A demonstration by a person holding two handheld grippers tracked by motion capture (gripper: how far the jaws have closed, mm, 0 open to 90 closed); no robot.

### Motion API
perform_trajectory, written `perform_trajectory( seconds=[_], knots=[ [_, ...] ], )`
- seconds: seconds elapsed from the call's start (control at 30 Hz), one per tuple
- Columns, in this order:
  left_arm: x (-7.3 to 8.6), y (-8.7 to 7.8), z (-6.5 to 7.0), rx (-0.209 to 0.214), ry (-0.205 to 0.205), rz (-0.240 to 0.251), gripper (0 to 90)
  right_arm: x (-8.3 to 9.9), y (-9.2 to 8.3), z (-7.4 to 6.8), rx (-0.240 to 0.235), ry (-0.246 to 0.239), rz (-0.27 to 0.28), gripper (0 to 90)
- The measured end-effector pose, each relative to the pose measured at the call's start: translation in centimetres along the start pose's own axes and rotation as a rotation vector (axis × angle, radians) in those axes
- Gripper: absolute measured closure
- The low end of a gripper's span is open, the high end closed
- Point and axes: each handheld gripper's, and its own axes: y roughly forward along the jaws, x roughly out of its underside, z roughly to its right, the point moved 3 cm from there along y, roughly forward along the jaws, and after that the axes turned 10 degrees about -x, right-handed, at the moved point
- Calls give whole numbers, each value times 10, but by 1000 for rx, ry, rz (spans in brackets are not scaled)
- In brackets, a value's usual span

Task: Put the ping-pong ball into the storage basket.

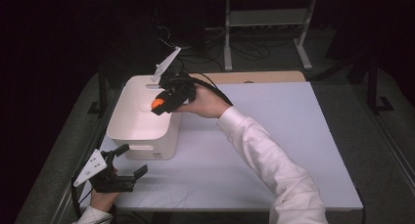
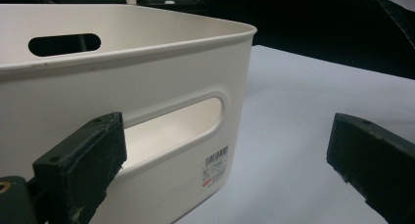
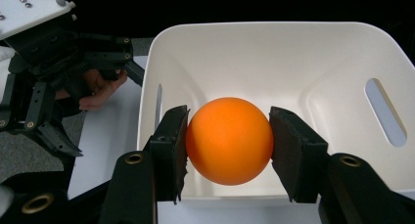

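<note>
Right gripper (image 1: 157, 106) left of centre in high view, over white bin (image 1: 128, 131), 2 jaws clamped on orange ball (image 1: 157, 103). Right gripper view: ball (image 3: 229, 140) mid-frame between pads, bin's inside behind it. Left gripper (image 1: 134, 160) lower left on white table (image 1: 274, 136), just beside bin's near wall, jaws spread wide, holding nothing.

The bin (image 1: 139, 136) sits on the table (image 1: 274, 136) toward its left side, and my right gripper (image 1: 159, 105) hangs over the bin's right rim with the ball (image 1: 157, 103) pinched between its jaws — above the bin's inside, not resting in it. My left gripper (image 1: 128, 160) sits just in front of the bin's near wall — jaws spread, close to the table's near-left corner.
</note>
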Motion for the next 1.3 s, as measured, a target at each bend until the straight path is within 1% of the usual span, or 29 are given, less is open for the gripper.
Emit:
perform_trajectory(
  seconds=[0.13, 0.23, 0.37, 0.5, 0.53, 0.6, 0.73, 0.77, 0.8, 0.83, 0.87, 0.9, 0.93, 0.97, 1.0, 1.1, 1.13, 1.17, 1.2, 1.23, 1.27, 1.3],
  knots=[
    [0, 0, 0, 0, 2, -1, 9, -2, 5, 3, -6, -2, -2, 494],
    [0, 0, 0, -2, 1, 1, 9, -3, 10, 4, -14, 6, -7, 495],
    [0, 0, -1, -3, -1, 1, 8, -5, 17, 4, -26, -3, -12, 494],
    [0, 0, -1, -2, -2, 1, 9, -9, 23, 6, -33, -19, -6, 494],
    [0, 0, -1, -3, -2, 2, 8, -10, 25, 7, -37, -16, -3, 494],
    [0, 0, -1, -6, -2, -7, 9, -11, 29, 9, -38, -21, 0, 494],
    [0, -1, -2, -6, -1, -8, 9, -11, 35, 14, -44, -7, 12, 490],
    [0, -1, -2, -6, -1, -7, 9, -11, 36, 15, -38, -9, 11, 486],
    [0, -1, -2, -5, -3, -7, 9, -10, 38, 15, -34, -4, 13, 465],
    [0, -1, -2, -5, -5, -6, 9, -10, 39, 17, -32, -6, 17, 412],
    [0, -1, -2, -5, -6, -6, 9, -10, 39, 17, -22, 7, 21, 369],
    [0, -1, -2, -4, -8, -3, 9, -9, 38, 18, -10, 7, 25, 344],
    [0, -1, -2, -4, -6, -4, 9, -9, 37, 18, -10, 10, 38, 309],
    [0, -1, -2, -3, -4, -3, 9, -8, 36, 19, -5, 13, 45, 295],
    [0, -1, -2, -3, -6, 0, 8, -8, 34, 19, 6, 11, 50, 266],
    [0, -1, -1, 0, -6, 2, 8, -6, 30, 20, 32, 23, 49, 164],
    [0, -1, -1, 1, -6, 3, 9, -4, 28, 20, 48, 42, 53, 117],
    [0, -1, -1, 0, -5, 4, 8, -4, 27, 19, 53, 50, 51, 110],
    [0, -1, -1, 0, -3, 2, 9, -3, 26, 19, 57, 47, 55, 70],
    [0, -1, -1, 2, -4, 3, 8, -1, 25, 19, 71, 55, 53, 21],
    [0, -1, -1, 2, -6, 5, 9, 0, 24, 19, 84, 57, 55, 0],
    [0, -1, -1, 2, -6, 2, 8, 2, 23, 19, 93, 73, 52, 0]
  ],
)
